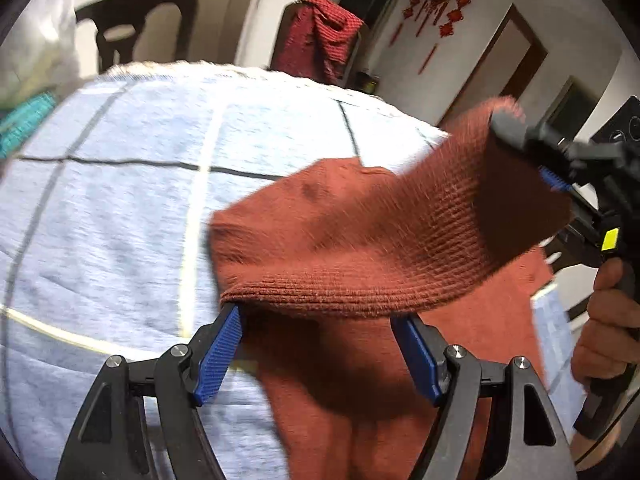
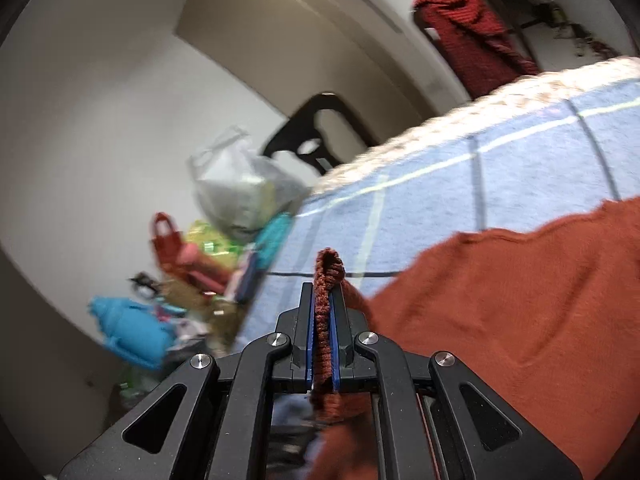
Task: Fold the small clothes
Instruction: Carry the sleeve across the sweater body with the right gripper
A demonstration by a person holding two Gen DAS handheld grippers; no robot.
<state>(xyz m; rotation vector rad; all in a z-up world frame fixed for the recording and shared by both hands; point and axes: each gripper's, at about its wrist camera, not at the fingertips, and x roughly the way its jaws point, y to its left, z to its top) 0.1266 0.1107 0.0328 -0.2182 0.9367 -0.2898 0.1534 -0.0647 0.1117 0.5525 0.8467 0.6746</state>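
A rust-red knitted garment (image 1: 360, 240) lies partly on the light blue checked cloth (image 1: 120, 200) that covers the table. My left gripper (image 1: 320, 316) is open, its blue pads wide apart under a folded ribbed edge that drapes over their tips. My right gripper (image 2: 323, 320) is shut on a ribbed edge of the same garment (image 2: 520, 300) and holds it lifted. The right gripper also shows in the left wrist view (image 1: 548, 160) at the right, carrying that edge over the garment.
A plastic bag (image 2: 240, 188), a red bag (image 2: 168, 240) and blue and teal items (image 2: 132, 332) sit off the table's far left side. A black chair (image 1: 140, 28) and a chair draped with dark red cloth (image 1: 320, 36) stand behind the table.
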